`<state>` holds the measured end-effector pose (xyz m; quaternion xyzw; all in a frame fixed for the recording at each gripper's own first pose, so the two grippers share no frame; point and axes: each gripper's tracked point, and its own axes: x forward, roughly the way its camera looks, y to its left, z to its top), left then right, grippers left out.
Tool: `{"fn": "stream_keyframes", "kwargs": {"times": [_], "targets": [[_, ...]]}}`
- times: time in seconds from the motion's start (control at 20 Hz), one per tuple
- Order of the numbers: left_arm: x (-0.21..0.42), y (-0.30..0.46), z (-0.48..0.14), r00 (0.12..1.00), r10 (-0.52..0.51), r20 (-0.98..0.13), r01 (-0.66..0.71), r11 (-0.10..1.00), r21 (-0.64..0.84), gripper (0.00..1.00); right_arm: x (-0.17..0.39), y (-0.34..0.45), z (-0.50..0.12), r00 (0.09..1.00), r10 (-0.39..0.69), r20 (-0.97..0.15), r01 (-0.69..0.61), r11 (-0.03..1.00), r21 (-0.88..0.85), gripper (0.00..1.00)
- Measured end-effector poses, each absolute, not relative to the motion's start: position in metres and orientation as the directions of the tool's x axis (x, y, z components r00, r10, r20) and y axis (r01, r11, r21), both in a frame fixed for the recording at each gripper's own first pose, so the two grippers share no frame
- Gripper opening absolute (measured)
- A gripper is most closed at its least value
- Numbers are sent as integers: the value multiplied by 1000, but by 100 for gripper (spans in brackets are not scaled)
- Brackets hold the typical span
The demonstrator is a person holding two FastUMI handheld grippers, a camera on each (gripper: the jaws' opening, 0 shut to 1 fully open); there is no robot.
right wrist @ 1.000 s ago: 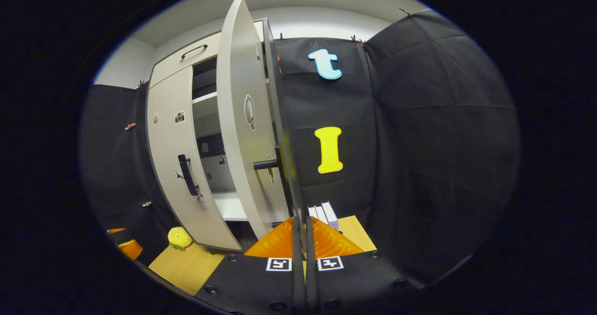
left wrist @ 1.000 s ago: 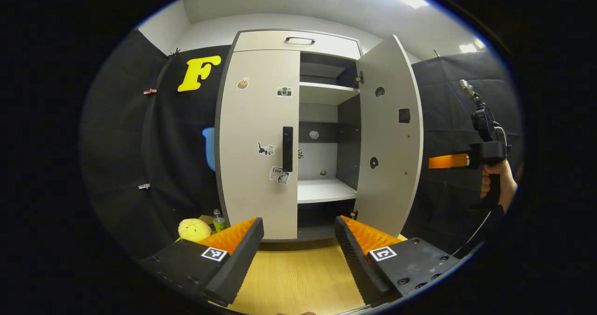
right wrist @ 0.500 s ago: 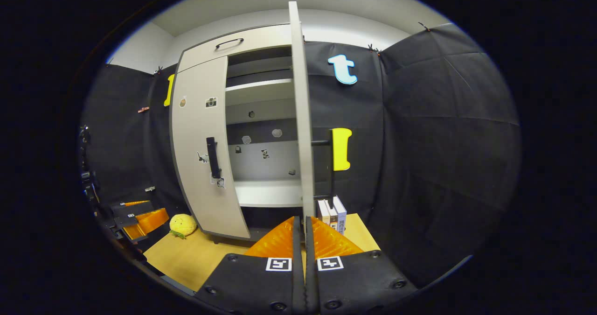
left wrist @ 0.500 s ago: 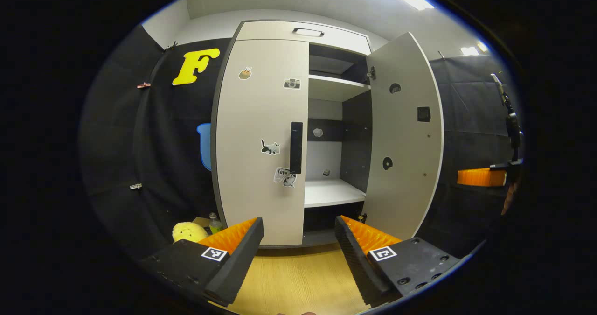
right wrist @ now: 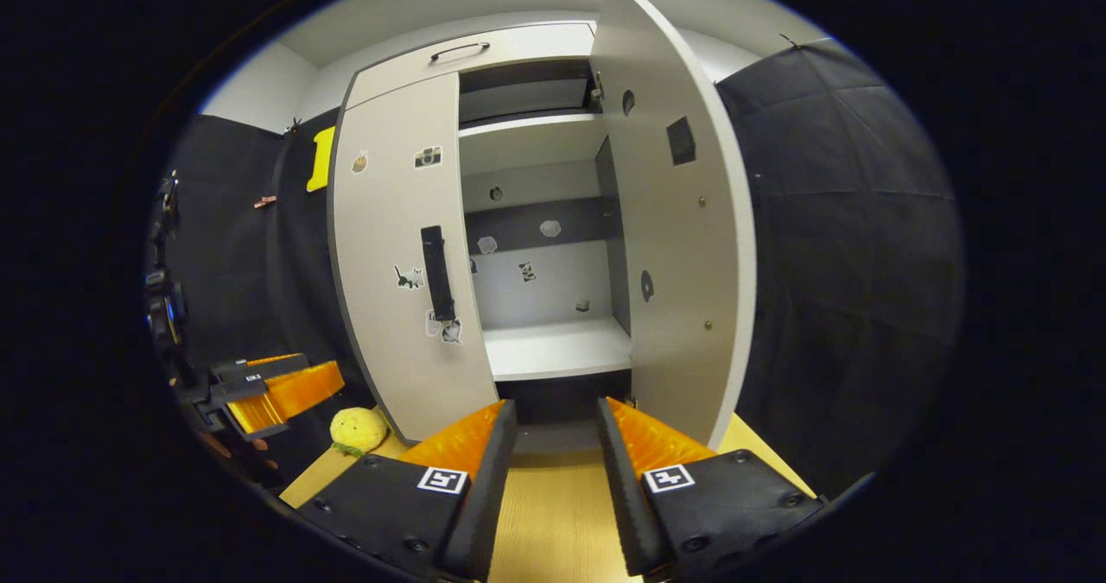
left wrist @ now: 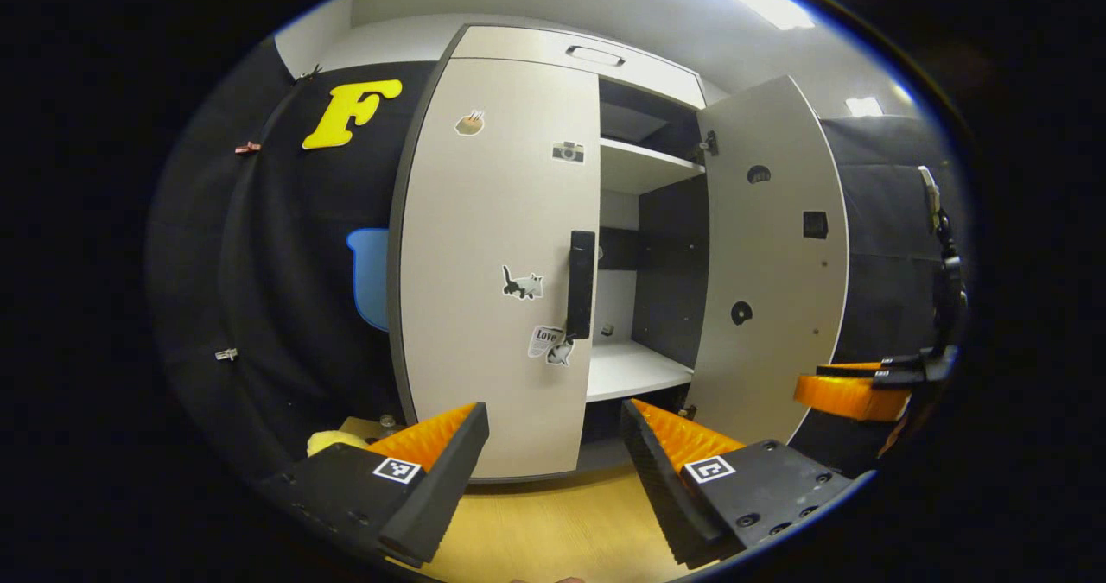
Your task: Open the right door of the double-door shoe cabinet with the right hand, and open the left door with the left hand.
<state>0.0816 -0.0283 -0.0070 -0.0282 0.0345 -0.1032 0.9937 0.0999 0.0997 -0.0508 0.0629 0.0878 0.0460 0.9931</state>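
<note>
Right door (right wrist: 683, 246) swung wide; left door (left wrist: 497, 263) shut. Step in hand: left door. Left claw (left wrist: 553, 453) agape, empty, short of black handle (left wrist: 581, 283). Right claw (right wrist: 553, 453) parted, empty. Next: close on handle, pull.

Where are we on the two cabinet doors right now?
Done: the pale grey right door stands swung wide, shelves exposed, and the right gripper is open, off it. In hand: the open left gripper faces the closed pale grey left door, short of its black bar handle. Left: grip that handle and pull the door open.
</note>
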Motion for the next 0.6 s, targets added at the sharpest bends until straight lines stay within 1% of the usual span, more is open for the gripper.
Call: {"fn": "stream_keyframes", "kwargs": {"times": [0.1, 0.15, 0.35, 0.4, 0.5, 0.6], "targets": [[93, -21, 4, 975, -218, -38, 215, 974, -70, 95, 106, 108, -60, 980, 83, -179, -58, 988, 143, 79], [99, -18, 11, 976, -218, -27, 216, 974, -68, 95, 108, 109, -62, 981, 74, -180, -50, 989, 136, 94], [129, -16, 32, 980, -197, -13, 196, 979, -50, 95, 116, 117, -71, 984, 65, -165, -54, 996, 66, 100], [138, -20, 36, 981, -195, -14, 194, 980, -52, 94, 117, 118, -73, 985, 65, -160, -57, 997, 53, 100], [158, -31, 42, 981, -192, -27, 190, 980, -66, 95, 118, 118, -80, 983, 69, -169, -60, 997, 55, 100], [178, -43, 46, 982, -187, -22, 185, 980, -72, 95, 115, 120, -89, 978, 100, -184, -87, 993, 78, 100]]}}
